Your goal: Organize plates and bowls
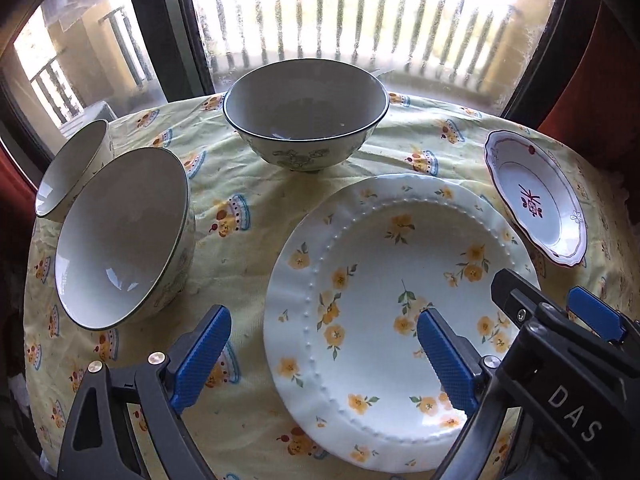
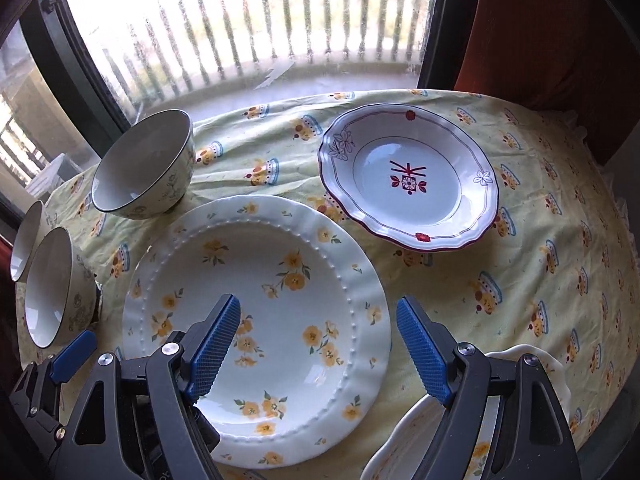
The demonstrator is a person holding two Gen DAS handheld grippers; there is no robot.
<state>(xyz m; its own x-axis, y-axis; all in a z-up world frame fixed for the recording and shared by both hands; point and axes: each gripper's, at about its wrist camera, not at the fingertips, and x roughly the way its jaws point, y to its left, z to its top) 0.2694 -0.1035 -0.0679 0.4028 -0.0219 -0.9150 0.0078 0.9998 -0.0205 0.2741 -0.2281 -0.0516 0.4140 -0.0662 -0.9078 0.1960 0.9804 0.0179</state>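
The large yellow-flowered plate (image 2: 256,328) lies flat on the desk (image 2: 520,264), which is draped in a pale yellow printed tablecloth (image 1: 248,184), and serves as the landmark here. Beyond it to the right sits the smaller scalloped plate with red motifs (image 2: 410,176), apart from it. Beyond it to the left stands one green-rimmed bowl (image 2: 146,166), upright and just beside its far rim. Left of it stand two more bowls, a larger one (image 1: 124,236) touching a smaller one (image 1: 74,166) behind. At its near right, a cream scalloped dish (image 2: 404,448) is partly hidden by the gripper. The left gripper (image 1: 324,352) hangs released over the plate's near-left edge, grasping nothing; the right gripper (image 2: 320,344) hovers released above its near-right rim, also grasping nothing
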